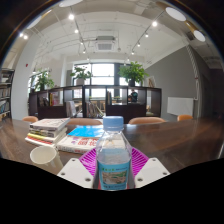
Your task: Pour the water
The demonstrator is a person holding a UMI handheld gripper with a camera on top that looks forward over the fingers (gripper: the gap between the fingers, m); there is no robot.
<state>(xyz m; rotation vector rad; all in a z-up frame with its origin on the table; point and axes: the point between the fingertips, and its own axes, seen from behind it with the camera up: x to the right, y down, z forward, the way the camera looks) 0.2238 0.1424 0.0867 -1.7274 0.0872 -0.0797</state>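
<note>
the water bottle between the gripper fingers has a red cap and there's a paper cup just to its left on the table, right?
Not quite: the cap is blue, not red. The gripper view shows the water bottle between the fingers of the gripper, which press on it from both sides, and the paper cup does stand just to its left on the table.

A clear plastic water bottle (113,160) with a blue cap is held upright between the fingers of the gripper (113,172), whose magenta pads (90,160) are pressed against both of its sides. A white paper cup (45,158) is seen on the wooden table (185,140), just left of the bottle. Beyond the cup, a stack of books (48,128) and a blue book (86,131) are laid out. Potted plants (133,72) are set along a partition in the background.
</note>
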